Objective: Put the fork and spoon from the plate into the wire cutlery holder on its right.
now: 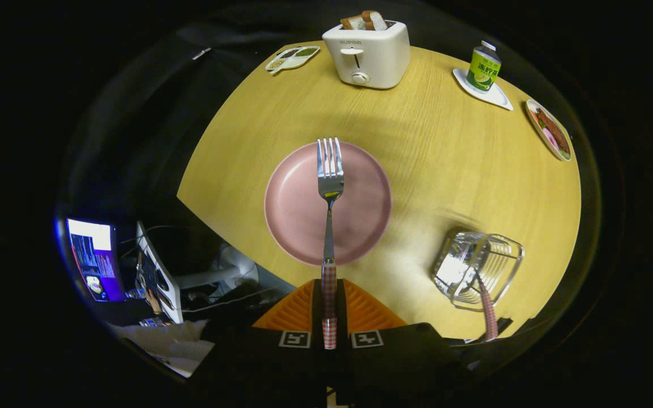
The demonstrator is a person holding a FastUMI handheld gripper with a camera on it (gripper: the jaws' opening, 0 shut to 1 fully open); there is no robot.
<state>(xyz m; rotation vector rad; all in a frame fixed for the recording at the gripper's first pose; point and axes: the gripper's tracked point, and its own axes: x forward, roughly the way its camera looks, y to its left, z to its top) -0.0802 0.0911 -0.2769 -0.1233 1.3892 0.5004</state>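
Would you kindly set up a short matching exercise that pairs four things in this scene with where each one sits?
Things:
1. fork
2. spoon
3. bread slices
4. green can

Places:
A. on a white coaster
B. in the toaster
C. handle clamped in the tool, tines over the pink plate
D. in the wire cutlery holder

Pairs: 1-C, 2-D, 3-B, 4-A

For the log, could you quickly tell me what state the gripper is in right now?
Gripper: closed on the fork by its checked handle, held above the pink plate.

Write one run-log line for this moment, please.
gripper: shut on fork | fork: above plate | spoon: in holder
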